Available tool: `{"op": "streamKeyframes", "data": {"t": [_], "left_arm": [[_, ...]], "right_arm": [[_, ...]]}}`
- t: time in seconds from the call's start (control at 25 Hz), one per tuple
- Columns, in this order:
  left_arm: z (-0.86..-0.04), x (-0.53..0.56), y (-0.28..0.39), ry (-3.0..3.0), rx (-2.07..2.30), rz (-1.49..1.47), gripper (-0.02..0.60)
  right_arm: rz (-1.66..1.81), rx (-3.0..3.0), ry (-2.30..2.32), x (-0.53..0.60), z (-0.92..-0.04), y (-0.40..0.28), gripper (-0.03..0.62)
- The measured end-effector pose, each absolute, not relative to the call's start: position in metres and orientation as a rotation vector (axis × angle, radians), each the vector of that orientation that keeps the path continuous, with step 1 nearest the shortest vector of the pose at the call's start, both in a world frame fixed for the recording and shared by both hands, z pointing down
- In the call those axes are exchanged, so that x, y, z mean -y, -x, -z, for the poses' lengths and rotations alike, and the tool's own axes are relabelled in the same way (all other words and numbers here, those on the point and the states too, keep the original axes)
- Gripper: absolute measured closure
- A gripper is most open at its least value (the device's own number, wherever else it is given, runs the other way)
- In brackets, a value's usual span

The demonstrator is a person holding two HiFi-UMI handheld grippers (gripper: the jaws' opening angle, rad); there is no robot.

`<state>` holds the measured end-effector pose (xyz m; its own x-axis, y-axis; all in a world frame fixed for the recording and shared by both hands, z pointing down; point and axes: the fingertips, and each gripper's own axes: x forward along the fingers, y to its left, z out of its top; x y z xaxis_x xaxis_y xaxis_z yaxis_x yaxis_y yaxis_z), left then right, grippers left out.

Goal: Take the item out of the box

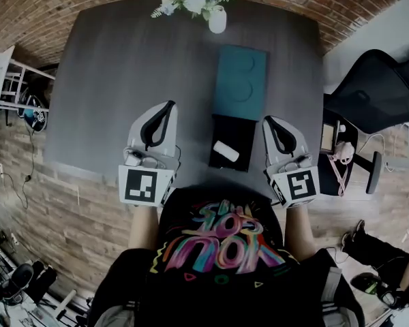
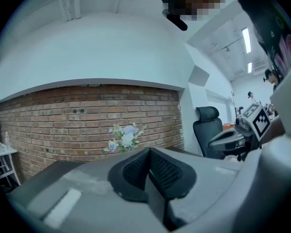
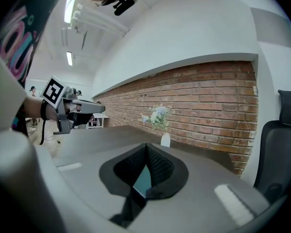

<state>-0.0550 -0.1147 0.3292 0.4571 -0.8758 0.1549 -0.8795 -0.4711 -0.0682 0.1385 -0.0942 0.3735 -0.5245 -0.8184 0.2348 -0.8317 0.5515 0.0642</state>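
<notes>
An open black box (image 1: 243, 129) lies on the grey table (image 1: 116, 80) near its front edge, with a small white item (image 1: 226, 151) inside. Its teal lid (image 1: 240, 82) lies flat just beyond it. My left gripper (image 1: 170, 105) hovers left of the box, jaws together and holding nothing; its pads (image 2: 157, 168) meet at the tip. On the box's right side my right gripper (image 1: 267, 120) is also shut and empty. Its own view shows the closed tips (image 3: 146, 146) with a sliver of teal (image 3: 143, 181) below them.
A white vase of pale flowers (image 1: 217, 19) stands at the table's far edge, before a brick wall. A black office chair (image 1: 382, 90) and a small cluttered side stand (image 1: 335, 145) are to the right. White shelving (image 1: 7, 80) stands at the left.
</notes>
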Motion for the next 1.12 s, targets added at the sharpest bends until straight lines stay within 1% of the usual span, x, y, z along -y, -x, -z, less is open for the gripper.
{"op": "streamKeyframes", "data": {"t": [0.24, 0.48, 1.12], "left_arm": [[-0.327, 0.122, 0.063, -2.655, 1.606, -0.253, 0.581], [-0.321, 0.130, 0.054, -2.702, 1.543, -0.270, 0.581], [-0.322, 0.130, 0.046, -2.721, 1.504, -0.246, 0.581]], "right_arm": [[-0.046, 2.553, -1.363, 0.102, -0.362, -0.129, 0.594], [-0.064, 2.572, -1.395, 0.101, -0.352, -0.130, 0.594], [-0.086, 2.585, -1.313, 0.095, -0.358, -0.119, 0.594]]}}
